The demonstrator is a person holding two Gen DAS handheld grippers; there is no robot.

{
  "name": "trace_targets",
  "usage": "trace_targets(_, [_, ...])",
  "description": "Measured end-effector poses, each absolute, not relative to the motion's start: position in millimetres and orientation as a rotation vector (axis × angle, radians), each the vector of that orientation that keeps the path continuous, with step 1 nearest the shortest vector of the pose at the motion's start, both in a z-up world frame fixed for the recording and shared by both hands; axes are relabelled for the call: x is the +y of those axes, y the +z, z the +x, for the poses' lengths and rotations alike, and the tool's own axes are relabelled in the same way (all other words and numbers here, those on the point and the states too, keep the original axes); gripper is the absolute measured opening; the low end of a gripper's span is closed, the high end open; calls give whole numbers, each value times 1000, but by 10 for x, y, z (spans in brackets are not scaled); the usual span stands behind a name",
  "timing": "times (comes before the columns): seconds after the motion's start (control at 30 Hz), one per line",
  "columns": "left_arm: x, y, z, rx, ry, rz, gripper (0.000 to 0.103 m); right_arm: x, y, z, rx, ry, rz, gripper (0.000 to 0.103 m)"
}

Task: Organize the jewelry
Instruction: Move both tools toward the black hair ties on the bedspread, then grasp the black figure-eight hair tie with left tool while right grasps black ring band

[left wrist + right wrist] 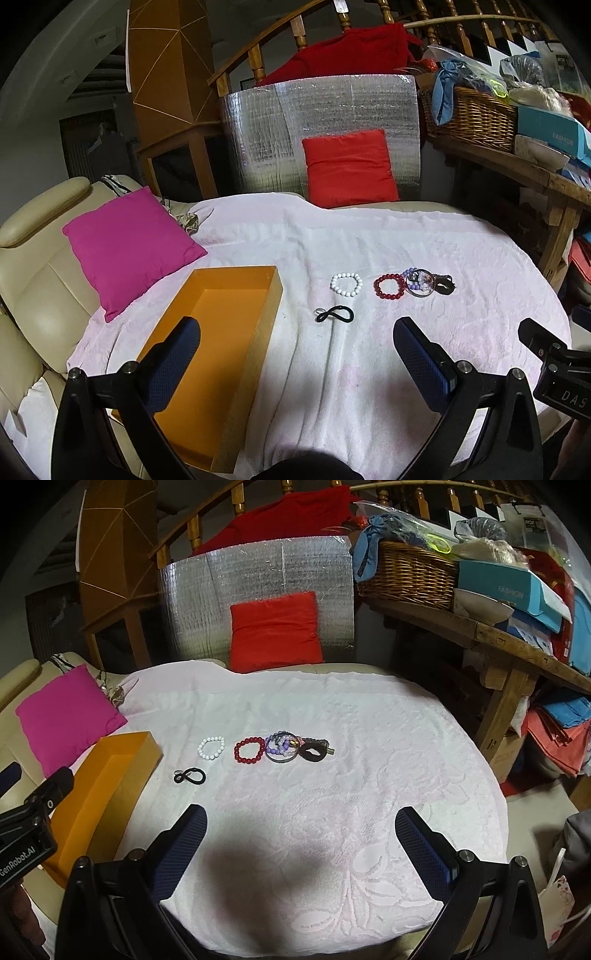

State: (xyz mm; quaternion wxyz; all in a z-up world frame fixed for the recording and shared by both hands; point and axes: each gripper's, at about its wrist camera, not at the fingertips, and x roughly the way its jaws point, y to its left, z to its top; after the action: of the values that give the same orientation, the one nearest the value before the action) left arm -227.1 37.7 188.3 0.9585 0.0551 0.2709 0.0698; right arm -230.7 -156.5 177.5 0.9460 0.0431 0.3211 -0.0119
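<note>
An open orange box [236, 284] [122, 749] lies empty on the left of a white towel [369, 354] [332, 794]. Beyond it lie a white bead bracelet [346, 283] [211, 747], a red bead bracelet [388, 285] [249, 750], a pile of purple beads and a silver ring [419, 282] [281, 750], a dark band [444, 285] [314, 753] and a black hair tie [334, 315] [189, 775]. My left gripper [297, 326] is open and empty, its left finger over the box. My right gripper [301, 814] is open and empty above the towel.
A magenta pillow [129, 247] [66, 712] lies on the beige sofa at left. A red pillow [349, 168] [275, 631] leans on a silver foil panel behind. A wooden bench with a wicker basket [469, 114] [406, 576] and boxes stands at right.
</note>
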Motion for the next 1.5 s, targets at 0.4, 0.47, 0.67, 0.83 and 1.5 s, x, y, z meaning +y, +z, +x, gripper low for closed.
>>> trace_targets(0.4, [396,1821,-2150,569,166,113,103,-1536,1743,-2119,657,-3,74,103])
trace_targets(0.47, [388,1816,-2124,571,167,114,103,-1537,1736,-2083,658,-2,72,103])
trace_targets(0.67, [349,1751,-2001,587,171,124,103,-1611,1693,-1929,661,-5,76,103])
trace_targets(0.83, [357,1587,-1781,624,142,102,103,-1755,1595,-1723,668,-13,84,103])
trace_targets(1.5, [311,683,-525,825,90,12,103,-2578,848,-641,821,55,298,103])
